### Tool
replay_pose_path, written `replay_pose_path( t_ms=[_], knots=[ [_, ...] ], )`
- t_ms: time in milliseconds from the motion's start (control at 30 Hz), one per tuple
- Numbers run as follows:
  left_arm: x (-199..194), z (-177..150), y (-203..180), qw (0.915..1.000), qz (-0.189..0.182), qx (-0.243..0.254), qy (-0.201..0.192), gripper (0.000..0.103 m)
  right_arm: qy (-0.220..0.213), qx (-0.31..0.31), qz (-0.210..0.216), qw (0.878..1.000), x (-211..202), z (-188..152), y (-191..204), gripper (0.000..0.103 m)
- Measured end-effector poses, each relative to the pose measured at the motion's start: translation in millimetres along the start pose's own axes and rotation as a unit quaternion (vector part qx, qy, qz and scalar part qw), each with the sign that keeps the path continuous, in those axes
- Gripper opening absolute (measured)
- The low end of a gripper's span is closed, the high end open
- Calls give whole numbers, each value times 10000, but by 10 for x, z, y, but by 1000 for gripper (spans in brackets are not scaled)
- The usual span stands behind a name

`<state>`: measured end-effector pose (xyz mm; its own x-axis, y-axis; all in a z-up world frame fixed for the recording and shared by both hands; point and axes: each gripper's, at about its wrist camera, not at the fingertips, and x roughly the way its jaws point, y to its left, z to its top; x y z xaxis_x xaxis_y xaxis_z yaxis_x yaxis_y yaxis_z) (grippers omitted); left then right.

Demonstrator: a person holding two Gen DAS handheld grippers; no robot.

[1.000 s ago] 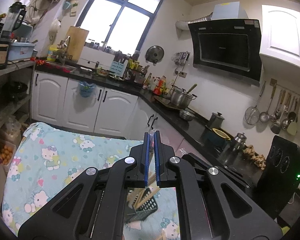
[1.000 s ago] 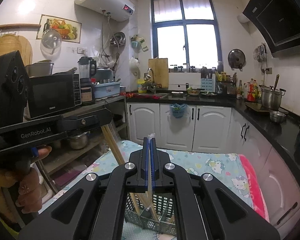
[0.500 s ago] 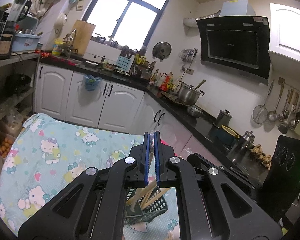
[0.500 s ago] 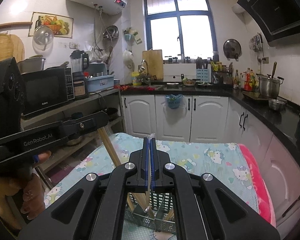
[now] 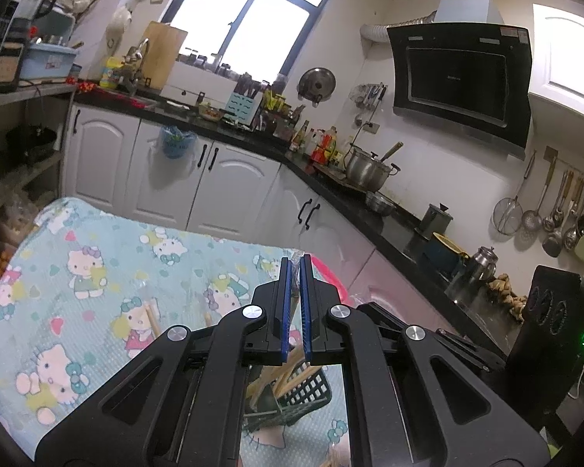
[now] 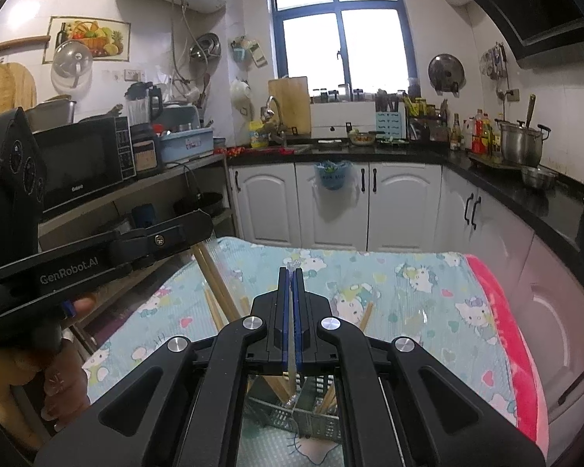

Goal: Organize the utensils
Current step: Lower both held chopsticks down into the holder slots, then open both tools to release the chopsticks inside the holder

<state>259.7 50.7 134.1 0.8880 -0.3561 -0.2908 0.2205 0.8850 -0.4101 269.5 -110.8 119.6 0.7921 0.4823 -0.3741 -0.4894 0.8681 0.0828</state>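
My left gripper (image 5: 295, 264) is shut on wooden chopsticks in a clear plastic sleeve (image 5: 292, 354); in the right wrist view the chopsticks (image 6: 218, 280) slant from it (image 6: 202, 229) down into the dark utensil basket (image 6: 303, 424). My right gripper (image 6: 291, 272) is shut on a thin wrapped utensil (image 6: 292, 369) that hangs down into the same basket. The basket (image 5: 303, 393) with several chopsticks sits below both grippers on the Hello Kitty tablecloth (image 5: 97, 272).
Loose chopsticks (image 5: 152, 315) lie on the cloth, also in the right wrist view (image 6: 364, 317). White cabinets (image 6: 331, 202) and a black counter ring the table. A shelf with a microwave (image 6: 81, 163) stands at left.
Both cameras have tipped downward, so more of the tablecloth shows. The left gripper's chopsticks have gone lower into the basket. Both grippers stay shut.
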Motion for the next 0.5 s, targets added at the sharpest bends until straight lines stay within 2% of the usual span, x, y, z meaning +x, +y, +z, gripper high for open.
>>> replay_pose_path(
  t_ms=[367, 433, 467, 500],
  knots=[
    [79, -205, 133, 9996, 79, -60, 280, 3, 244, 150, -86, 9996, 46, -158, -61, 4],
    [77, -225, 154, 9993, 120, -79, 346, 12, 287, 221, -114, 9993, 41, -181, -81, 12],
    [75, -235, 164, 9992, 117, -95, 378, 20, 308, 274, -131, 9991, 36, -192, -95, 17],
    [67, -247, 175, 9990, 145, -105, 409, 25, 320, 318, -140, 9989, 28, -203, -109, 18]
  ],
)
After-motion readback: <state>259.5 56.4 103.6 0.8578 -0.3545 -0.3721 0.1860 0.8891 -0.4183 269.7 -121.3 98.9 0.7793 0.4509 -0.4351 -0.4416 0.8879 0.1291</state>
